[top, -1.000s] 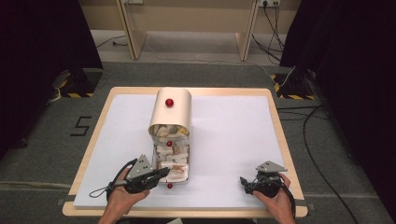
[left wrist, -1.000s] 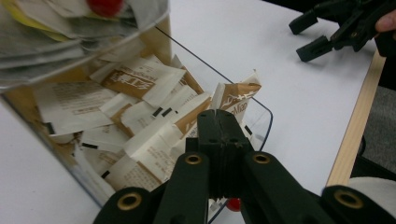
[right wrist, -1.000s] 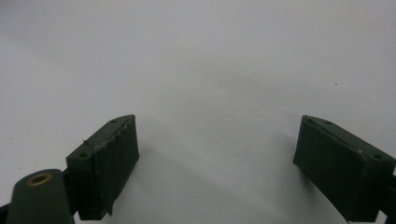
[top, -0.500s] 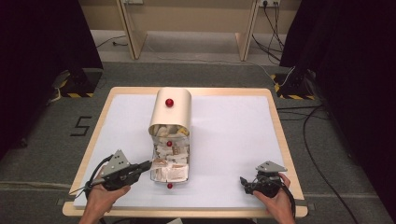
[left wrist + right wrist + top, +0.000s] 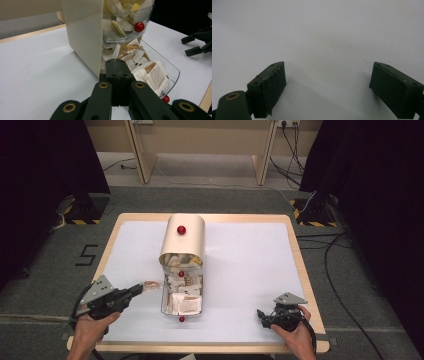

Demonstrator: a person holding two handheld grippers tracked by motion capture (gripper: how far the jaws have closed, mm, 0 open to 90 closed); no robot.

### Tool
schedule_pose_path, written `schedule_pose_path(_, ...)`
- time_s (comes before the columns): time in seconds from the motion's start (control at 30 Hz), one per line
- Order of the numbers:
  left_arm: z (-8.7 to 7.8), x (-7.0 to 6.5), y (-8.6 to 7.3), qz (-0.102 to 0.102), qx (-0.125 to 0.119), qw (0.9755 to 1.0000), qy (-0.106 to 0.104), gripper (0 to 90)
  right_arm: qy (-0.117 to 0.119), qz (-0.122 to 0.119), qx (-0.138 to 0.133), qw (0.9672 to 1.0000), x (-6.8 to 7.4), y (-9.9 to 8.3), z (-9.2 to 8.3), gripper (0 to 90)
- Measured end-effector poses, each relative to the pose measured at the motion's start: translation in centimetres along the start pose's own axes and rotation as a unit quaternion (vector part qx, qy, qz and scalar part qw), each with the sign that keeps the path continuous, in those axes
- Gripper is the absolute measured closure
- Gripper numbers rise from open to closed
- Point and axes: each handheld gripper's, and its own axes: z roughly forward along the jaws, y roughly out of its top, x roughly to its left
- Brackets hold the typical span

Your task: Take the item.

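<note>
High view: left gripper (image 5: 141, 289) clamped on a small brown-and-white paper sachet (image 5: 151, 283), just left of the clear plastic drawer (image 5: 182, 296) of sachets.
Drawer sits pulled out from cream metal box (image 5: 183, 240) w/ red knob; right gripper (image 5: 262, 316), jaws apart, rests on white table (image 5: 250, 260), well apart.

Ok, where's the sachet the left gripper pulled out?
In the high view the sachet sits pinched in the left gripper, above the table's left half, just left of the clear tray.

Brown-white sachet (image 5: 150, 283), edge-on, beside dispenser tray (image 5: 164, 296)
</note>
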Motion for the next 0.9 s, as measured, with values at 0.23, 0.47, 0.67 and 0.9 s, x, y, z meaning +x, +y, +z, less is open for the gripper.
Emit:
schedule_pose_path(0.23, -0.7, 1.6, -0.4, -0.019, -0.008, 0.9996, 0.020, 89.5, -0.001, 0.000, -0.001, 1.0000, 0.0, 0.0, 0.0, 13.5)
schedule_pose_path(0.47, -0.9, 3.4, -1.3, -0.043, -0.010, 0.9981, 0.044, 89.5, -0.001, 0.000, -0.002, 1.0000, 0.0, -0.1, 0.0, 13.4)
schedule_pose_path(0.67, -0.9, 4.7, -2.2, -0.061, -0.007, 0.9958, 0.067, 89.5, -0.001, 0.000, -0.001, 1.0000, 0.0, 0.0, 0.0, 13.4)
schedule_pose_path(0.9, -0.4, 5.9, -3.3, -0.075, 0.003, 0.9930, 0.091, 89.5, 0.000, 0.000, -0.001, 1.0000, 0.0, 0.0, 0.0, 13.4)
